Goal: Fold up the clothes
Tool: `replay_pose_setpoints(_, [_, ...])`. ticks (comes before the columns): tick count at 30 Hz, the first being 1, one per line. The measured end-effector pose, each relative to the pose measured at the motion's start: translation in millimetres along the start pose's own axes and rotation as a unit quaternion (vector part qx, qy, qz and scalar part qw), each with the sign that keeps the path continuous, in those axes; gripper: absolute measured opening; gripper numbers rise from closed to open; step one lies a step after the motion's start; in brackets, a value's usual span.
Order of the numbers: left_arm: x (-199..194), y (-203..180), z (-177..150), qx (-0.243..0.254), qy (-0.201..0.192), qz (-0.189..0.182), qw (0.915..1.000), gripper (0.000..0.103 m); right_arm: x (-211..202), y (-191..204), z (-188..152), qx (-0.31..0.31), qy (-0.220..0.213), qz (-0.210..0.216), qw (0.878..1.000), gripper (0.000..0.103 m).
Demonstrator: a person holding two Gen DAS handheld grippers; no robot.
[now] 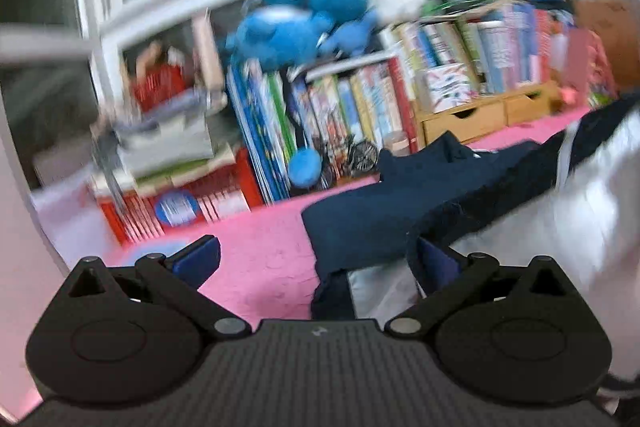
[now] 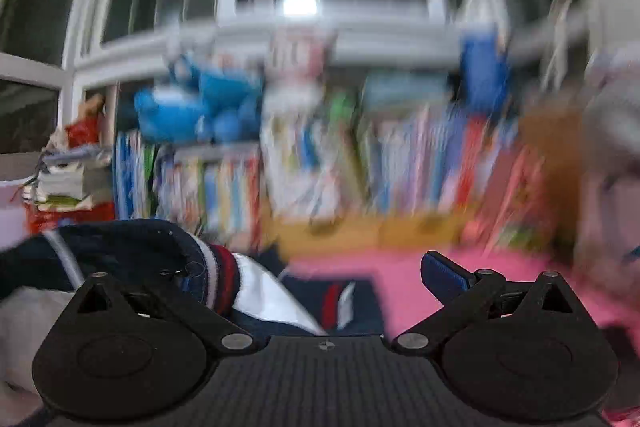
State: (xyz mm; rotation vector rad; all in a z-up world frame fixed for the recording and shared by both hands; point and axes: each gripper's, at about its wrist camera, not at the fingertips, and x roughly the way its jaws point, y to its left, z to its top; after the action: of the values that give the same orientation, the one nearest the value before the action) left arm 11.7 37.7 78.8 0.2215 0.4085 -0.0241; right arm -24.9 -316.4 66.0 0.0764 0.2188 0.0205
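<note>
Folding looks barely begun — the navy garment (image 1: 368,223) lies crumpled on the pink surface (image 1: 260,259), with its white lining or panel (image 1: 592,219) bunched up at the right of the left wrist view. In the right wrist view the same garment shows a striped red, white and navy cuff (image 2: 220,279) draped against the left finger of the right gripper (image 2: 320,277).

Both grippers have their jaws spread wide. The left gripper (image 1: 316,255) holds nothing; cloth lies between its fingers and over its right blue pad (image 1: 436,263), but nothing is pinched. The right gripper grips nothing either, as far as the blur allows.

My judgement: the next move calls for each gripper to find 1 edge or corner, close on it, and spread the garment flat before any fold.

At the far side stand a crowded row of books (image 1: 360,107), a wooden drawer unit (image 1: 480,115) and blue plush toys (image 1: 296,23) — all beyond the cloth, leaving limited room to spread it.
</note>
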Motion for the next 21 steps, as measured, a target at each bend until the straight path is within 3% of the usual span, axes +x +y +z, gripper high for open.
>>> replay_pose_setpoints(3, [33.0,5.6,-5.5,-0.009,0.034,-0.005,0.9994,0.103,5.8,-13.9,5.0,0.021,0.016,0.096,0.995,0.103])
replay_pose_setpoints(6, [58.4,6.5,-25.9,-0.006,0.065,-0.021,0.9976,0.103,4.8,-42.1,1.6,0.071,0.043,0.225,0.971,0.103])
replay_pose_setpoints(9, [86.9,2.4,-39.9,-0.007,0.100,-0.028,0.9945,0.103,0.3,-68.8,-2.6,0.098,0.069,0.267,0.956,0.103])
replay_pose_setpoints(11, [98.5,0.1,-46.4,-0.009,0.109,-0.025,0.9937,0.103,-4.3,-90.5,-3.5,0.128,0.064,0.276,0.951,0.103])
replay_pose_setpoints(14, [107.0,-0.1,-51.0,-0.024,0.118,-0.028,0.9923,0.103,-7.7,-123.5,0.8,0.205,0.047,0.319,0.924,0.103])
replay_pose_setpoints(16, [105.6,1.1,-48.4,-0.019,0.116,-0.030,0.9926,0.103,-15.0,-119.7,8.8,0.132,0.041,0.286,0.948,0.103])
replay_pose_setpoints(17, [103.1,1.9,-44.5,-0.014,0.114,-0.028,0.9930,0.103,-18.6,-102.7,9.8,0.040,0.046,0.240,0.969,0.103])
replay_pose_setpoints(18, [92.2,5.1,-38.5,-0.006,0.096,-0.031,0.9949,0.103,-21.0,-78.1,0.8,-0.070,0.052,0.197,0.977,0.103])
replay_pose_setpoints(19, [80.1,8.6,-32.2,0.002,0.076,-0.034,0.9965,0.103,-22.8,-54.4,-8.5,-0.172,0.058,0.156,0.971,0.100])
replay_pose_setpoints(21, [55.9,15.7,-19.7,0.018,0.036,-0.041,0.9983,0.103,-14.1,-23.4,-32.5,-0.258,0.070,0.178,0.947,0.095])
